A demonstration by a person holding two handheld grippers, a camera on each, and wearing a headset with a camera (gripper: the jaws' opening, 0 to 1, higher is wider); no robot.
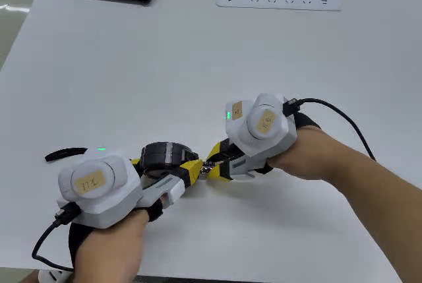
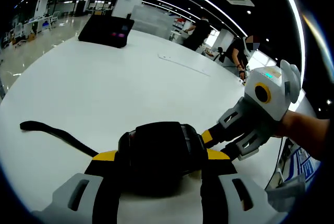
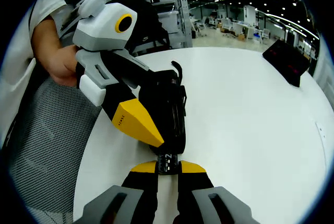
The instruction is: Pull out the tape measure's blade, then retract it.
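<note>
Black plastic, round and squat, the tape measure case (image 1: 163,155) sits on the white tabletop (image 1: 198,65), clamped between the jaws of the yellow-tipped left gripper (image 2: 162,157) to anchor it. Facing it, the right gripper (image 3: 168,167) pinches the barely drawn blade tip (image 3: 168,158), ready, I'd judge, to pull.

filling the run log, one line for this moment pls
left gripper: shut on tape measure | right gripper: shut on blade | blade: barely out

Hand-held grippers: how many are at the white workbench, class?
2: the left hand-held gripper, near-left, clamps the round black tape measure case; the right hand-held gripper, beside it, pinches the short numbered blade.
</note>
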